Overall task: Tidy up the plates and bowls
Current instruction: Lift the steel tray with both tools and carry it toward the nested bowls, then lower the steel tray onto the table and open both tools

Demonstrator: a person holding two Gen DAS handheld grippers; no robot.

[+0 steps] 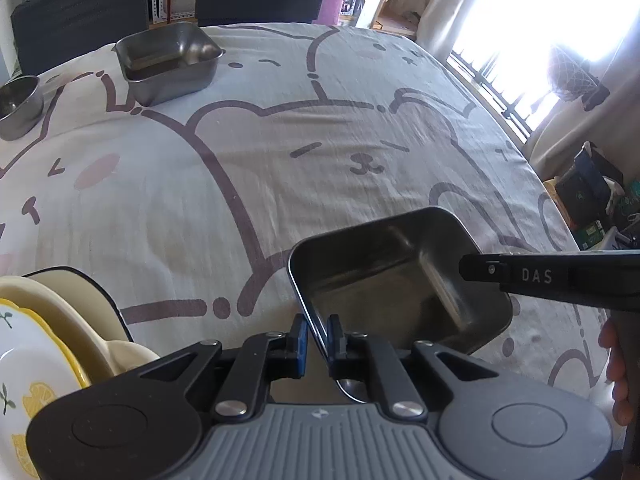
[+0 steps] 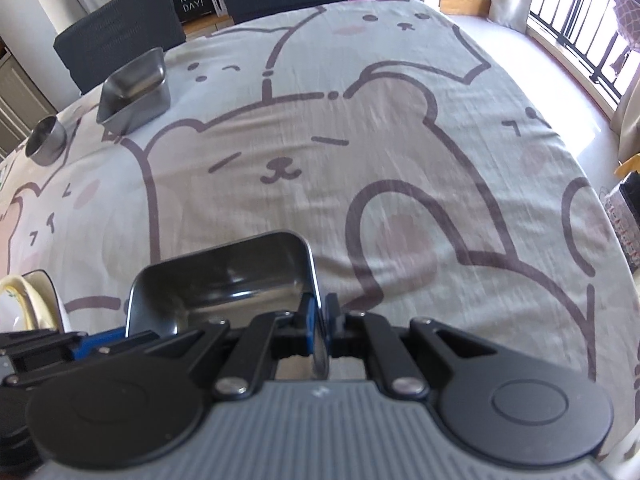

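Bear-print tablecloth (image 1: 280, 128), both hand-held grippers (image 1: 318, 332) (image 2: 319, 320) clamping steel tray (image 1: 400, 280) rims, plates (image 1: 36, 344) cropped.

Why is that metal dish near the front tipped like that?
The near steel tray is pinched at opposite rims by both tongs, left and right, so it sits tilted. The far steel tray sits flat. Nothing looks spilled or damaged.

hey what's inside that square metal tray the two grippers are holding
The square metal tray looks empty: only its bare, shiny floor and walls show. The left gripper and right gripper each pinch a rim, and their fingers hide the near corner of its floor.
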